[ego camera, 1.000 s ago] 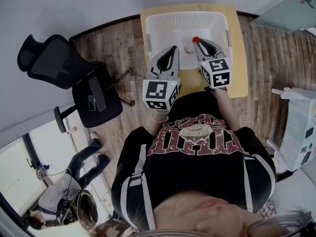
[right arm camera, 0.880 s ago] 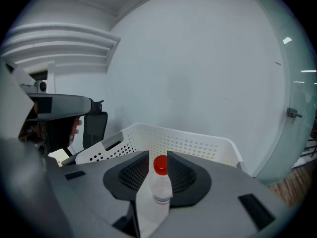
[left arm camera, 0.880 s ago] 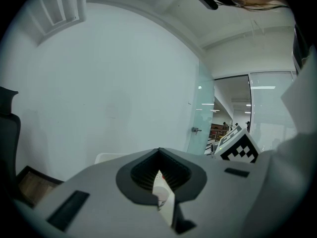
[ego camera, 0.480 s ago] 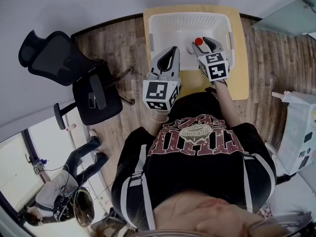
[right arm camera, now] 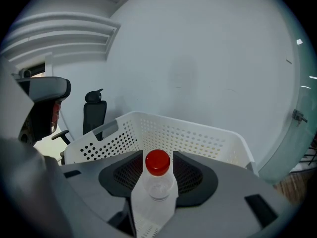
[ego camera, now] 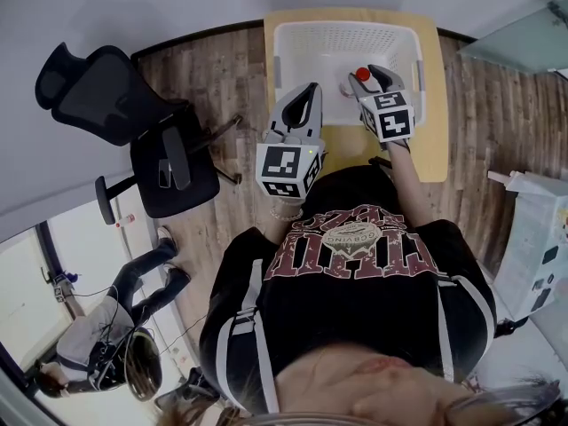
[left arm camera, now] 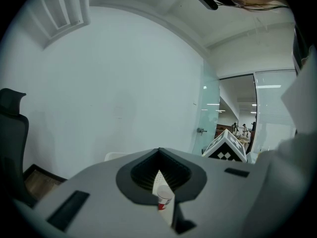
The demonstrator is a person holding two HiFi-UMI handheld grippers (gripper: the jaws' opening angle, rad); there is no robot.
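Observation:
My right gripper point(ego camera: 366, 78) is shut on a clear plastic bottle point(right arm camera: 158, 187) with a red cap point(ego camera: 362, 74). It holds the bottle upright over the right part of a white perforated basket point(ego camera: 346, 27). In the right gripper view the basket point(right arm camera: 188, 133) lies just beyond the jaws. My left gripper point(ego camera: 306, 91) hovers at the basket's near left corner with its jaws together. In the slit of the left gripper point(left arm camera: 159, 175) a small white-topped, red-banded thing point(left arm camera: 163, 201) shows; whether it is pinched there I cannot tell.
The basket stands on a small yellow table point(ego camera: 432, 105) against the wall. A black office chair point(ego camera: 106, 96) is on the wood floor to the left. A white cabinet point(ego camera: 537, 238) stands at the right. Another person point(ego camera: 106, 335) crouches at the lower left.
The right gripper has carried the bottle a little further over the basket, which now shows larger in its view. The left gripper has hardly moved.

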